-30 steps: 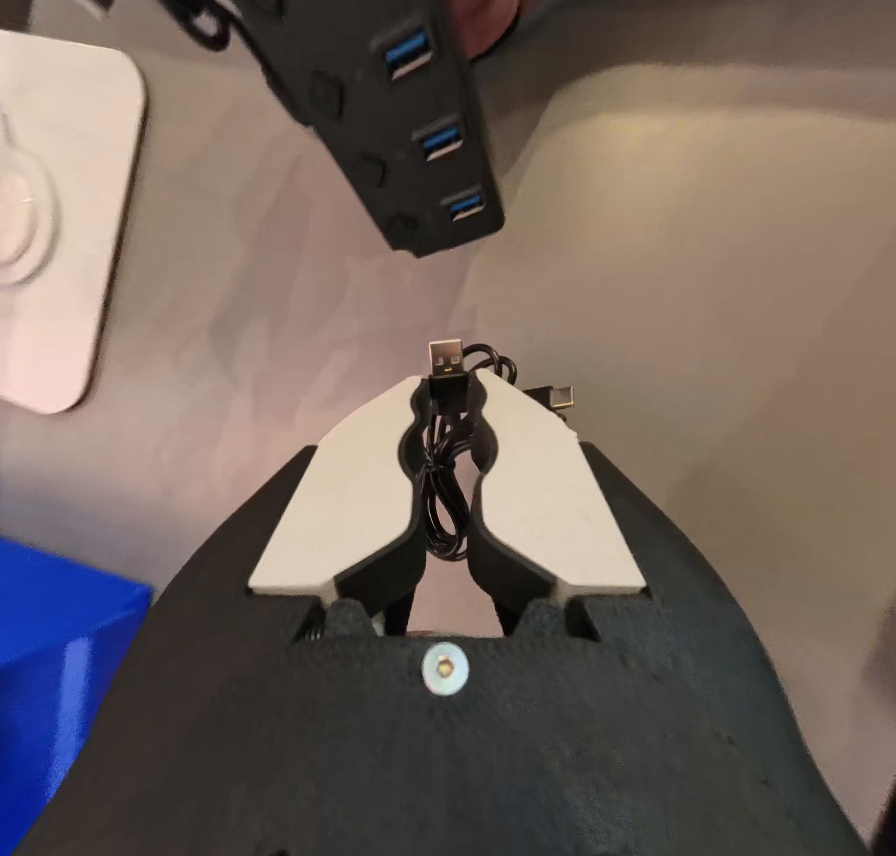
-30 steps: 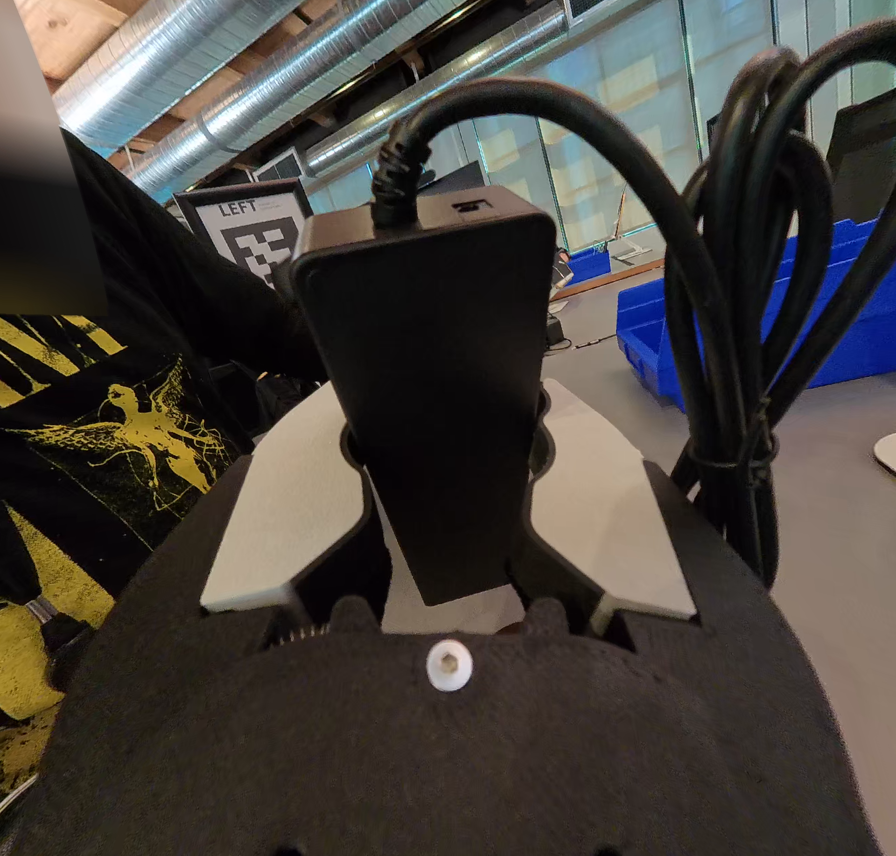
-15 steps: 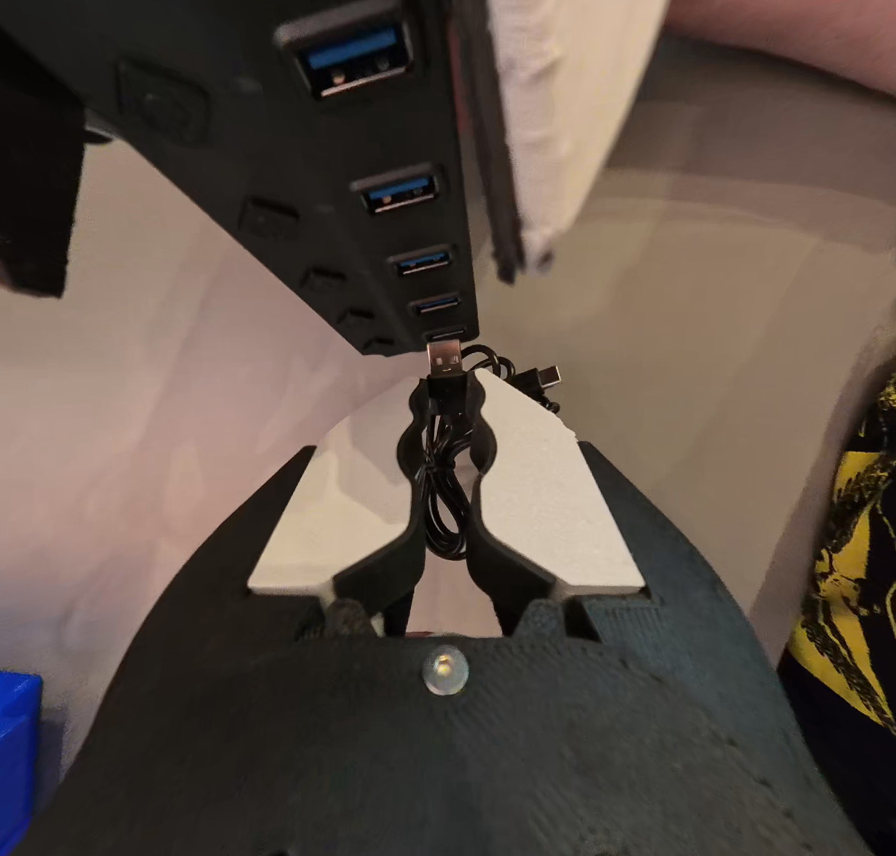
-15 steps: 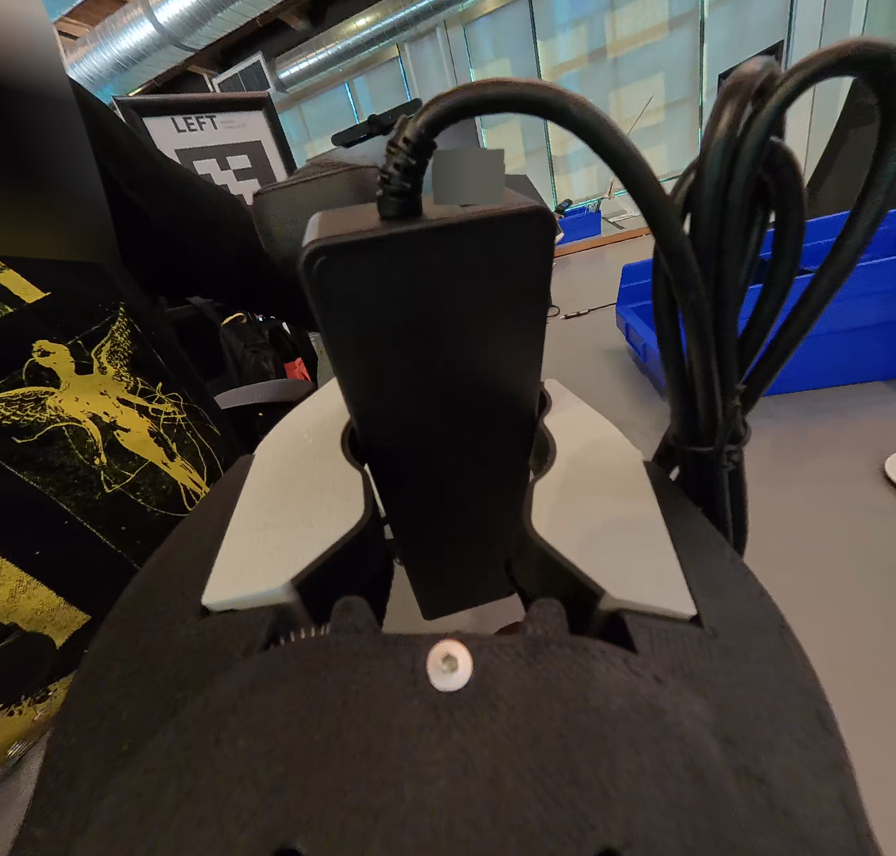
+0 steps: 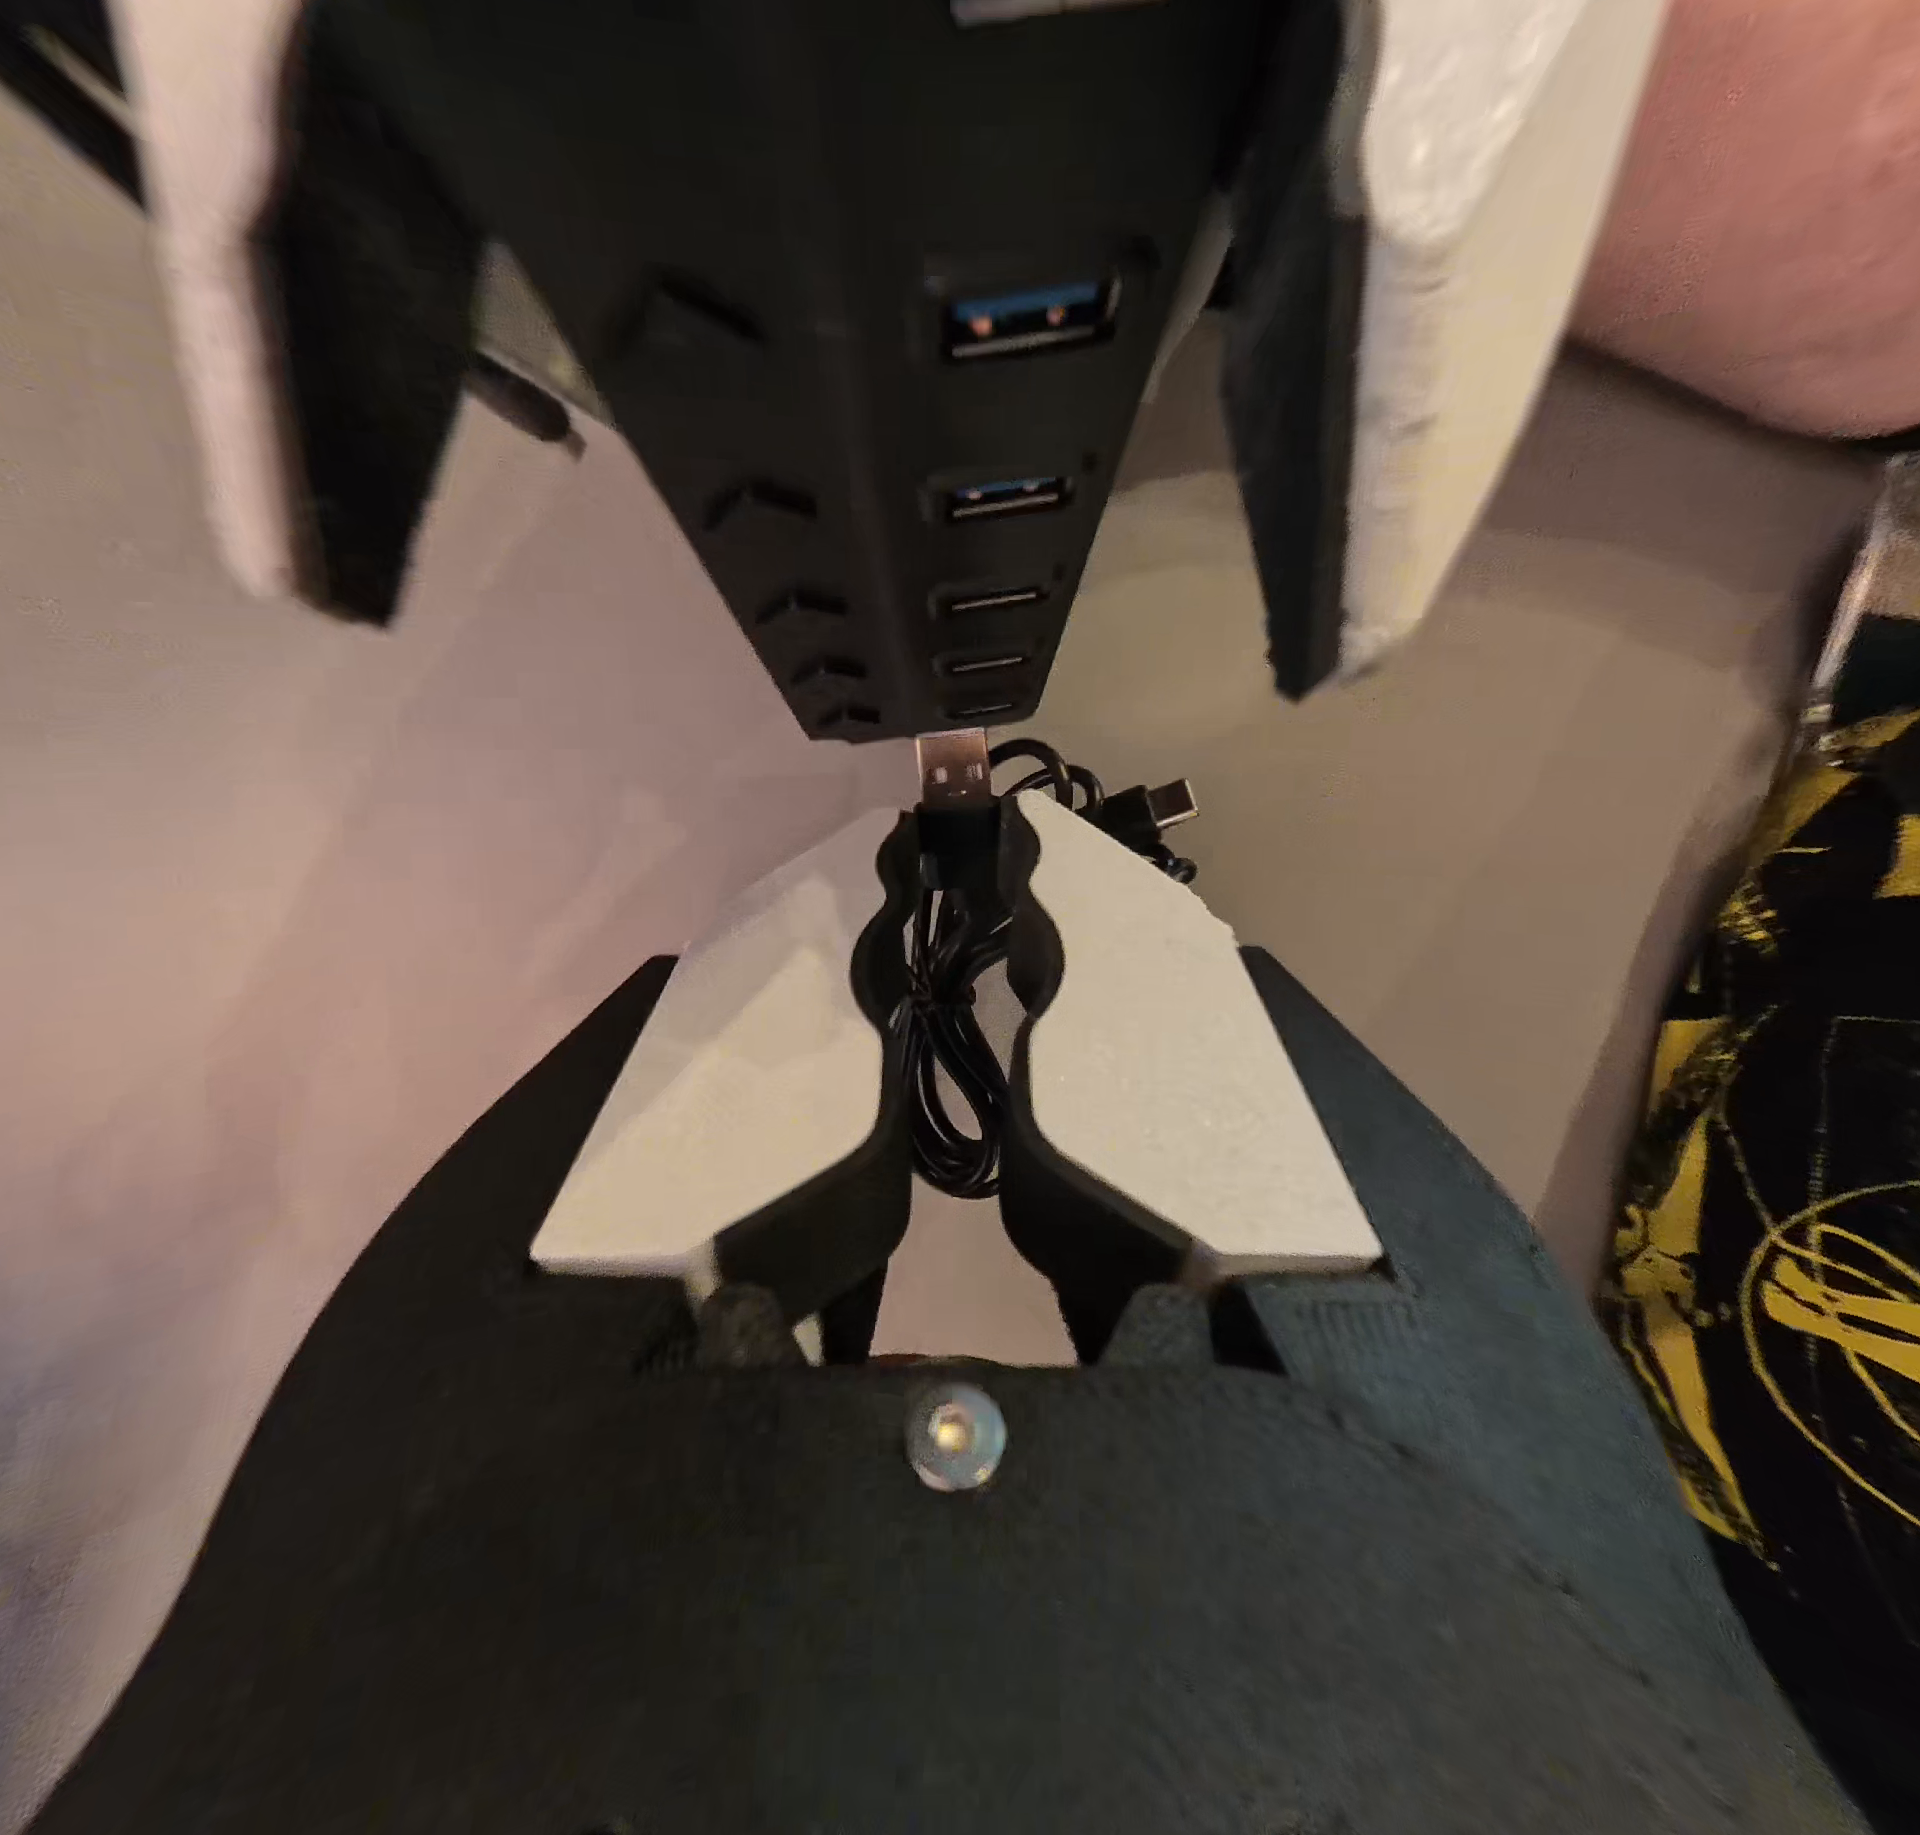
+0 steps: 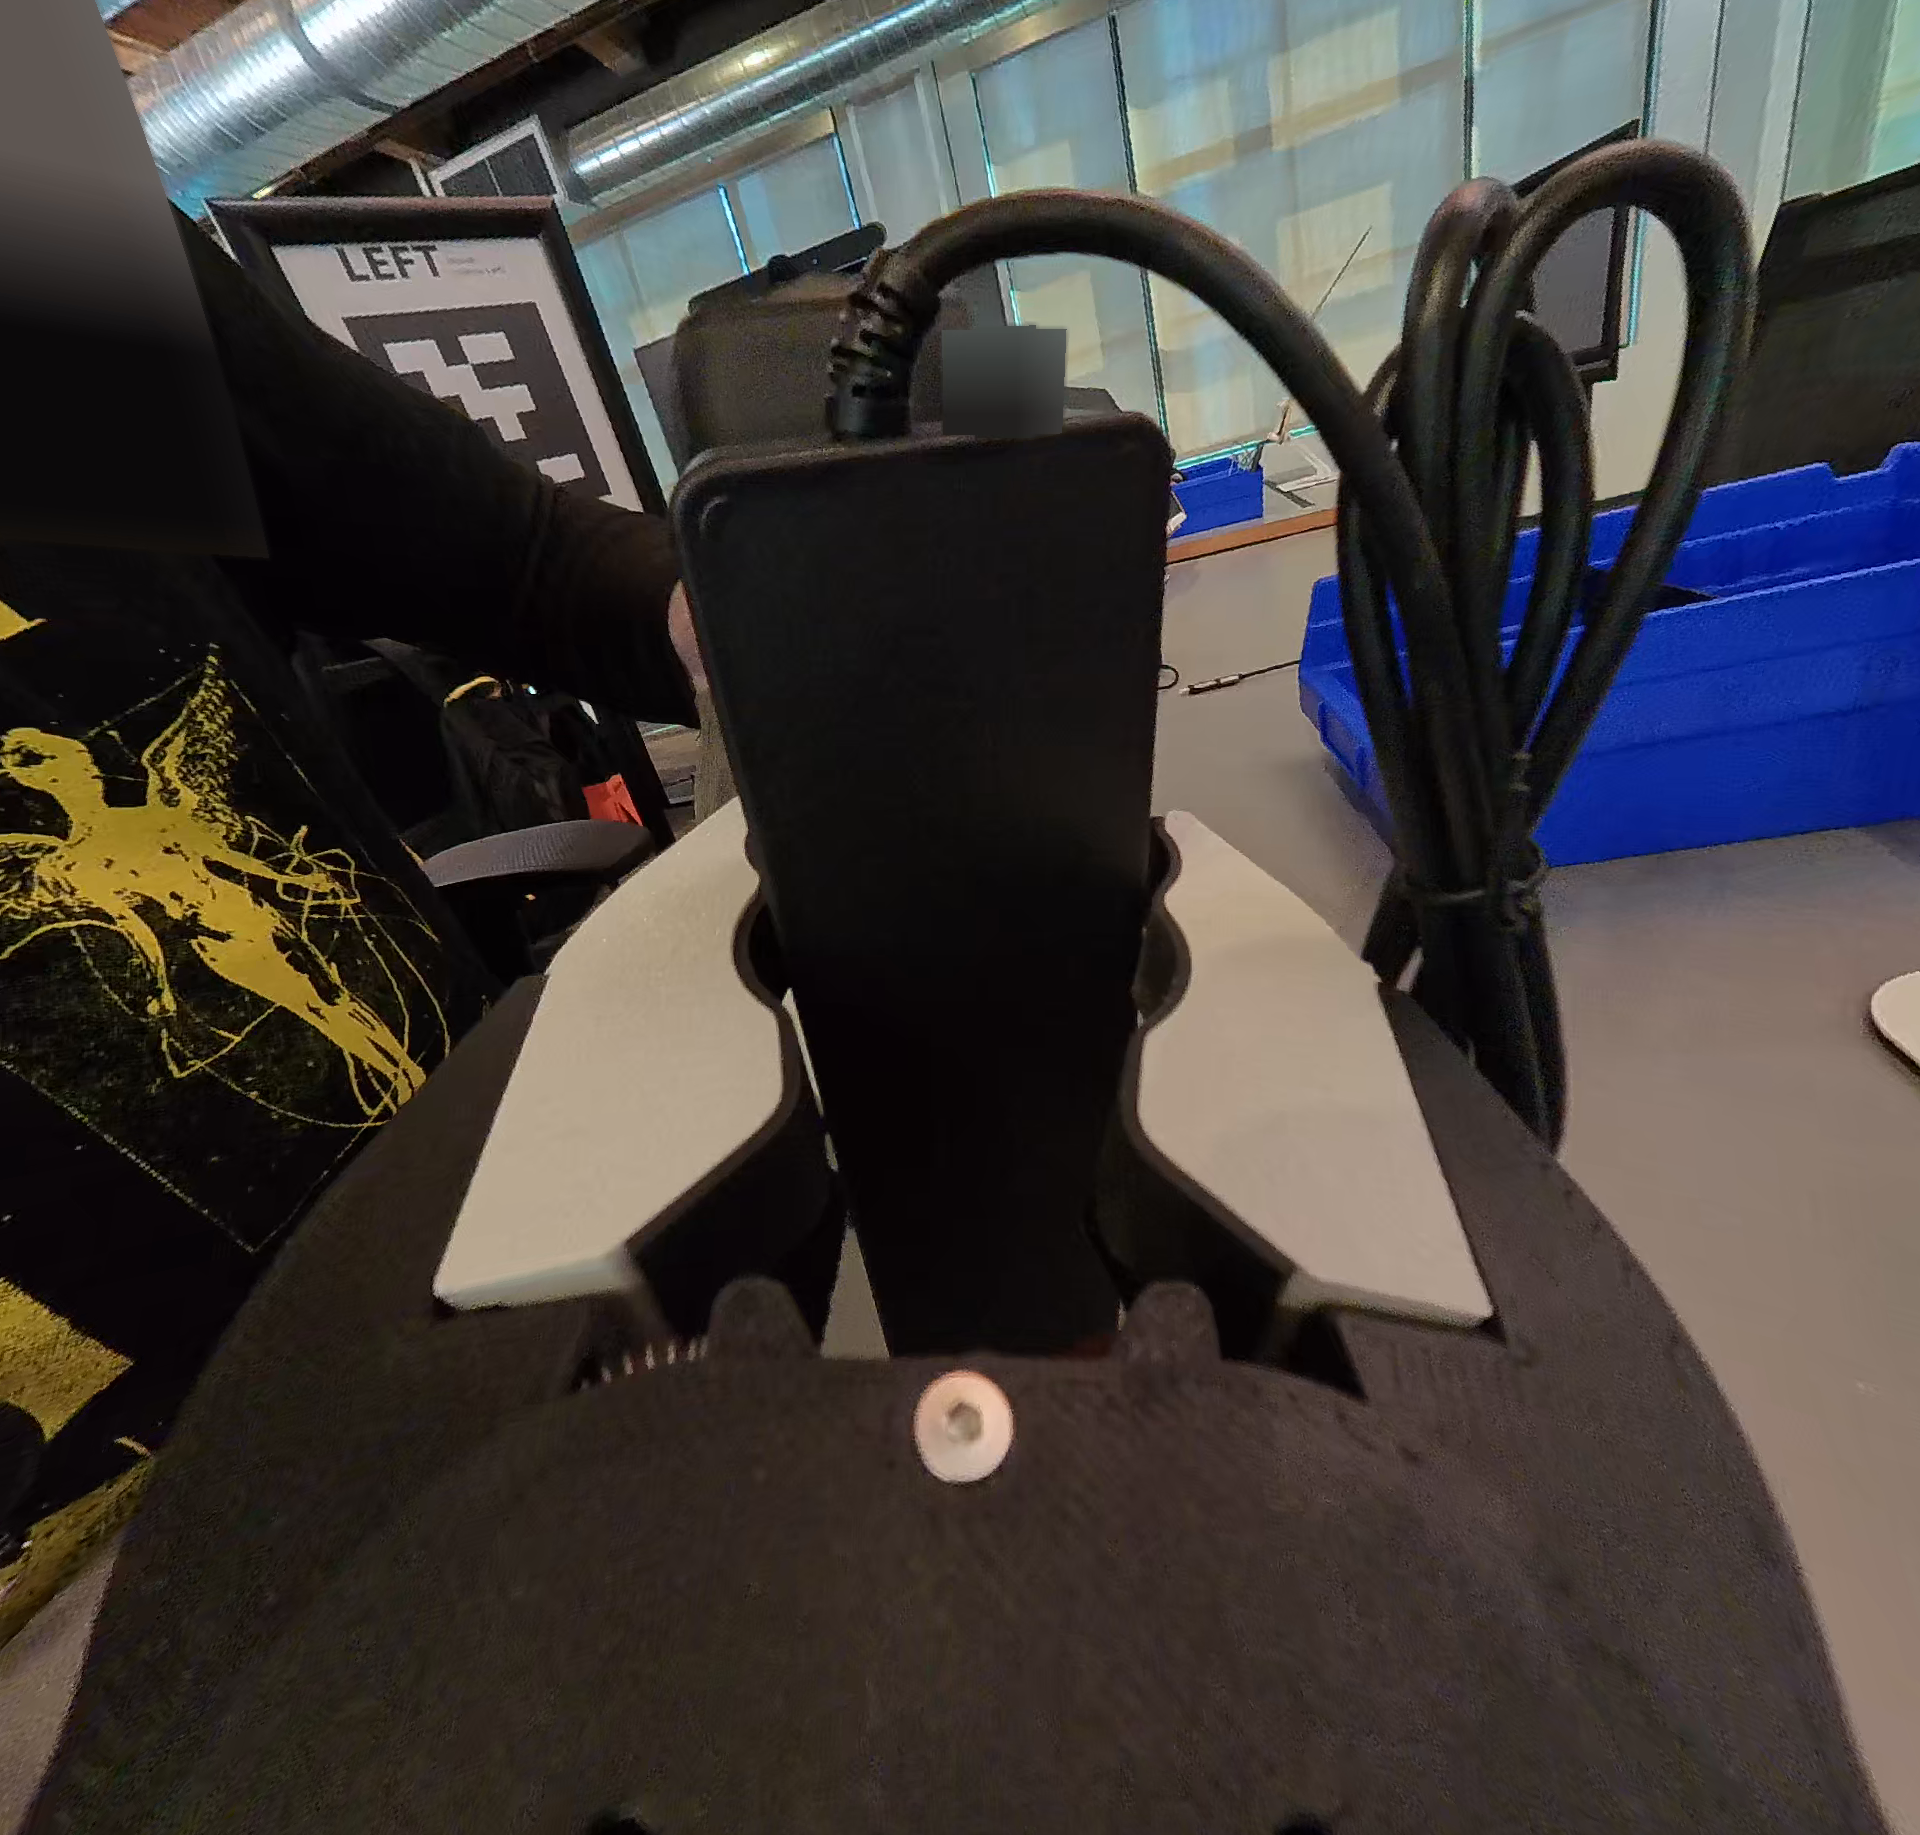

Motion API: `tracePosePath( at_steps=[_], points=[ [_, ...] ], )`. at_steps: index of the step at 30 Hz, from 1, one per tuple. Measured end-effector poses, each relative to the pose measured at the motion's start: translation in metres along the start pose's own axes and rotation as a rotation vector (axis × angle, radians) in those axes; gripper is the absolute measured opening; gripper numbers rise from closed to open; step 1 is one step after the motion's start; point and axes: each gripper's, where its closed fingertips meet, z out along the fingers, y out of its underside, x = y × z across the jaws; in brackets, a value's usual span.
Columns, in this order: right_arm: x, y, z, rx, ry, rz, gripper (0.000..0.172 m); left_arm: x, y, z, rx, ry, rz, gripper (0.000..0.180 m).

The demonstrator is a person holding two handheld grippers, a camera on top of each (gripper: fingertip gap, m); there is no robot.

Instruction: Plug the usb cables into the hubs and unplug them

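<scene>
1. The left gripper [image 5: 958,824] has its jaws nearly closed on a black usb cable [image 5: 951,1079]; both fingertips press on the black body of the plug.
2. The metal plug [image 5: 952,769] sticks out in front of the fingertips. Its tip is at the lower end of the hub [image 5: 831,331], just under the lowest port; I cannot tell if it touches.
3. The rest of the cable is a small bundle between the fingers, and its other small plug [image 5: 1169,803] hangs out to the right.
4. The right gripper [image 6: 961,912] has its jaws wide apart and closed on the black hub [image 6: 925,746], which stands upright between the two fingers.
5. The thick cord [image 6: 1475,559] of the hub leaves the top end and hangs as a tied bundle on the right.
6. A blue bin [image 6: 1714,705] stands on the grey table [image 6: 1714,1006] behind the cord.
</scene>
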Motion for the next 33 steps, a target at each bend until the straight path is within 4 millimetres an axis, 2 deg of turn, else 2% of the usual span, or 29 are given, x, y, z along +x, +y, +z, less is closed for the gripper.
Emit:
tracePosePath(
  at_steps=[5, 8, 15, 24, 30, 33],
  points=[
    [-0.005, -0.003, -0.004, 0.008, -0.028, -0.023, 0.064, -0.005, -0.022, -0.032, 0.064, -0.016, -0.002, 0.015],
    [-0.009, 0.001, 0.0, -0.028, -0.022, -0.077, 0.065, -0.001, -0.033, -0.044, 0.078, -0.008, 0.017, 0.015],
    [-0.015, 0.011, 0.01, -0.109, -0.019, -0.149, 0.065, 0.011, -0.043, -0.057, 0.053, -0.029, 0.107, 0.015],
    [-0.009, 0.019, 0.013, -0.185, 0.048, -0.193, 0.064, 0.01, -0.043, -0.068, 0.012, -0.06, 0.151, 0.015],
    [-0.005, 0.022, 0.014, -0.199, 0.069, -0.2, 0.064, 0.009, -0.041, -0.068, 0.002, -0.064, 0.156, 0.015],
    [-0.005, 0.027, 0.016, -0.223, 0.07, -0.212, 0.064, 0.01, -0.035, -0.061, -0.034, -0.062, 0.157, 0.015]
  ],
)
